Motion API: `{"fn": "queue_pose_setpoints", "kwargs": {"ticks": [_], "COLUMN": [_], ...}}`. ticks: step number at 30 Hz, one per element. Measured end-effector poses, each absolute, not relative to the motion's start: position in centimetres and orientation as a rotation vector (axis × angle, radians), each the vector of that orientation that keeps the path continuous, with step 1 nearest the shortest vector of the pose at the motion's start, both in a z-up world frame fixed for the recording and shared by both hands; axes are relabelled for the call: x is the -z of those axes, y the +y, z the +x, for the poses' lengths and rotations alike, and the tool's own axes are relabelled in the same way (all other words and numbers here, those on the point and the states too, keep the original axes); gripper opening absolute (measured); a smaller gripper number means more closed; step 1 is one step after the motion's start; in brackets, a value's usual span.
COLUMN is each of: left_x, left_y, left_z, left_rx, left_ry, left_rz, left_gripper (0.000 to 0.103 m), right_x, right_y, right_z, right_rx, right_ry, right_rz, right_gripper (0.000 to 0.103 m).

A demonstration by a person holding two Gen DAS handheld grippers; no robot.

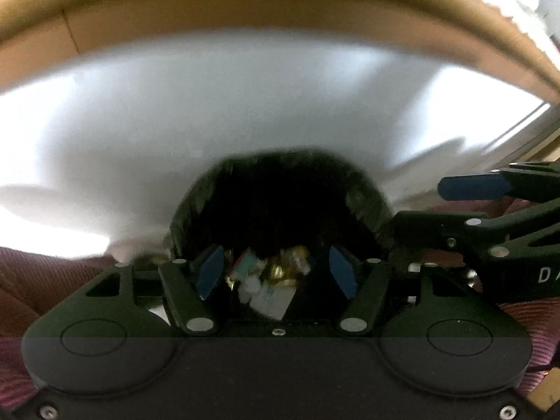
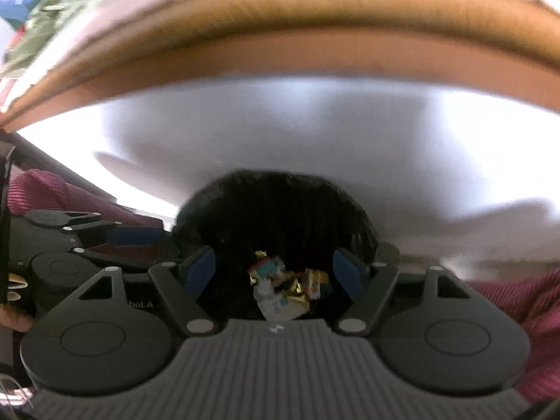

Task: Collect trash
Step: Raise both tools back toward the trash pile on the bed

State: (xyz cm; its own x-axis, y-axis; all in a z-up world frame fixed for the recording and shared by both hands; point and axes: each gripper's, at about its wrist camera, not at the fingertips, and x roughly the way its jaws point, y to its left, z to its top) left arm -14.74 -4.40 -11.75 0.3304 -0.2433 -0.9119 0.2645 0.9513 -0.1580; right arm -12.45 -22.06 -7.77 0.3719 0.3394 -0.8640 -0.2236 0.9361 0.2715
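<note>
A black trash bag [image 1: 280, 203] stands open on the white surface, its mouth facing up. Inside lies mixed trash [image 1: 269, 280]: gold wrappers, a white carton, a teal scrap. My left gripper [image 1: 276, 269] hangs over the mouth, open, with nothing between its blue pads [image 1: 210, 273]. In the right wrist view the same bag [image 2: 273, 210] and trash [image 2: 287, 287] sit below my right gripper [image 2: 274, 273], also open and holding nothing. Each gripper shows in the other's view, at the bag's side: the right one [image 1: 455, 204], the left one [image 2: 115, 227].
A white tabletop [image 1: 245, 105] spreads beyond the bag, with a brown cardboard wall [image 1: 280, 7] curving along its far side. Maroon ribbed cloth [image 2: 525, 301] lies at the near edge on both sides. Clutter shows at the far left corner [image 2: 52, 10].
</note>
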Motion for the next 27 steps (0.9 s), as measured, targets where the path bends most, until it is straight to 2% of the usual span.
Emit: {"fn": "queue_pose_setpoints", "kwargs": {"ticks": [4,11,18,21,25,27], "left_x": [7.0,-0.6,-4.0,-4.8,-5.1,-4.8], "left_y": [-3.1,-0.7,1.3,1.6,0.5,-0.5], "left_z": [-15.8,-15.7,-10.1,-7.0,-2.6,-0.1], "left_rx": [0.382,0.379,0.251,0.249,0.260,0.263], "left_ry": [0.999,0.666,0.516,0.488,0.484,0.494], "left_rz": [-0.006,-0.017,-0.043,-0.068,-0.079,-0.076], "left_gripper": [0.079,0.088,0.089,0.081,0.058,0.049], "right_x": [3.5,-4.0,-7.5,-8.1,-8.2,-8.0], "right_y": [-22.3,-22.8,-23.3,-23.7,-23.8,-23.9], "right_z": [-12.4,-11.2,-6.8,-4.4,0.0,2.6], "right_rx": [-0.465,-0.538,-0.387,-0.332,-0.297,-0.304], "right_ry": [1.034,0.800,0.608,0.560,0.562,0.588], "right_rz": [0.113,0.047,0.036,0.048,0.093,0.161], "right_gripper": [0.083,0.086,0.087,0.087,0.086,0.079]}}
